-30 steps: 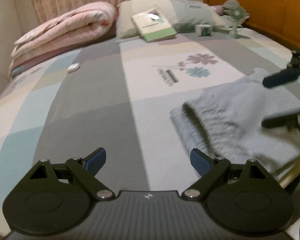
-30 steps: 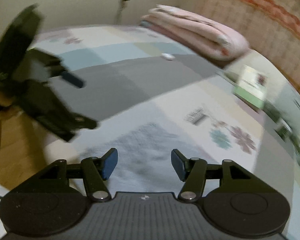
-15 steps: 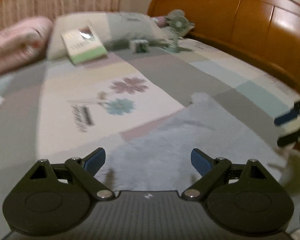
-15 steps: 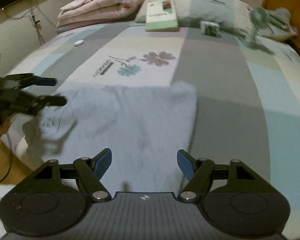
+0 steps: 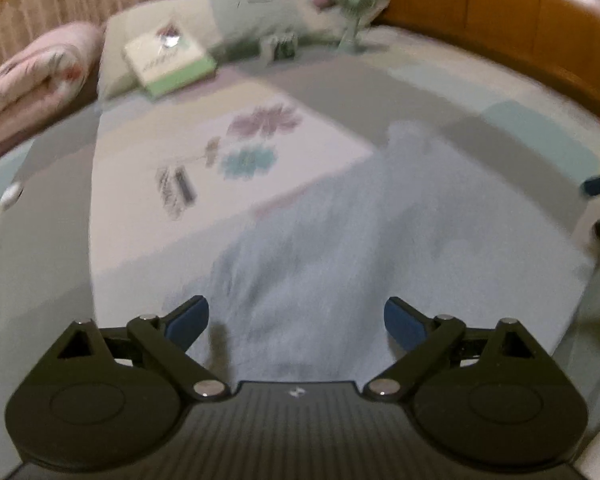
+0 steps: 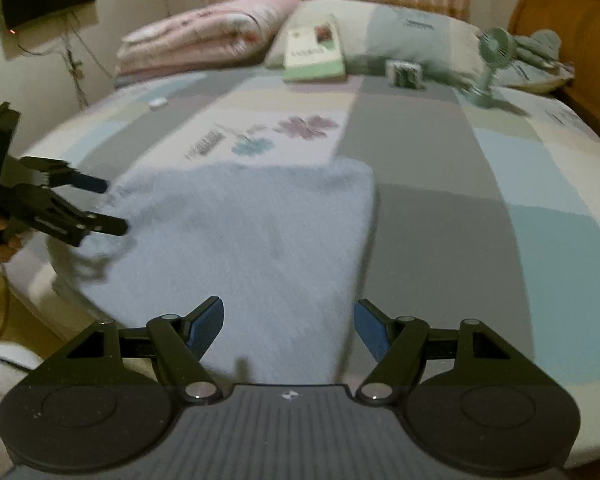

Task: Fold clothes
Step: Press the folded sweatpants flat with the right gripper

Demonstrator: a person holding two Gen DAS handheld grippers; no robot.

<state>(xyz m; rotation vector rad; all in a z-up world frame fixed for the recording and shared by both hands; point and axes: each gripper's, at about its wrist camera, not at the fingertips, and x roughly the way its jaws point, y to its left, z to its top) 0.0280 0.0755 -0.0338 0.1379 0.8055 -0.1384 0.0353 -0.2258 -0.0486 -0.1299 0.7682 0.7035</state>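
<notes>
Right wrist view: pale blue garment [image 6: 256, 240] stretches toward twelve o'clock from the spread, empty right gripper [image 6: 288, 324]; left gripper [image 6: 112, 208], also spread, waits at nine.

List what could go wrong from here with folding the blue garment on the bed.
1. The blue garment reaches the near edge of the bed; a tug could slide it off.
2. Both the left gripper and the right gripper are open above the fluffy cloth; a shallow pinch may catch only one layer.
</notes>
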